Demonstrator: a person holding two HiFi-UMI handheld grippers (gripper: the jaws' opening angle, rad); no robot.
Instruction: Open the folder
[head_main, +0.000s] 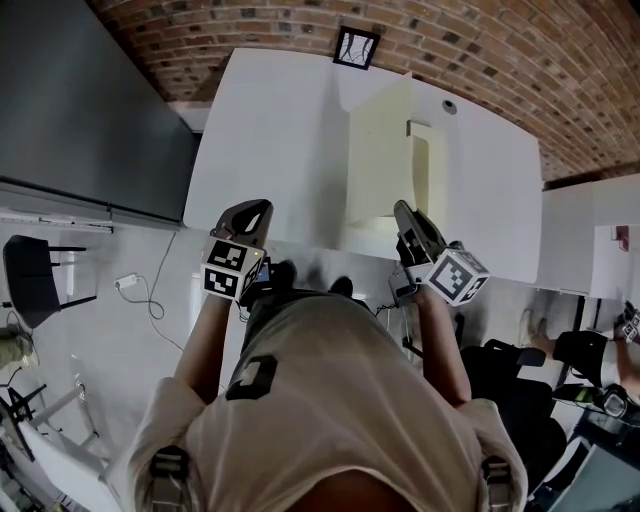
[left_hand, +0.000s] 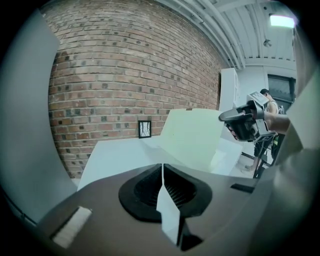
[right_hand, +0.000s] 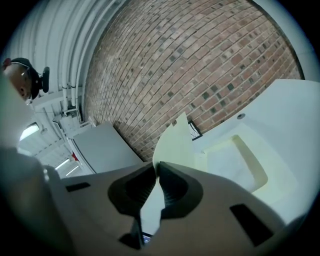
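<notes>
A pale yellow folder lies on the white table (head_main: 270, 130). Its base (head_main: 432, 175) rests flat and its cover (head_main: 378, 160) stands raised, nearly upright. My right gripper (head_main: 402, 208) is at the cover's near corner, and in the right gripper view the cover (right_hand: 175, 142) rises straight out of its closed jaw tips (right_hand: 157, 164). The left gripper view shows the same gripper (left_hand: 225, 117) at the cover's (left_hand: 192, 137) upper corner. My left gripper (head_main: 262, 206) hovers at the table's near edge, left of the folder, shut with nothing in it (left_hand: 162, 165).
A small black-framed marker (head_main: 356, 47) leans at the table's far edge against the brick wall. A small round fitting (head_main: 449, 106) sits beyond the folder. A dark panel (head_main: 90, 100) stands to the left, and another white table (head_main: 590, 240) is at the right.
</notes>
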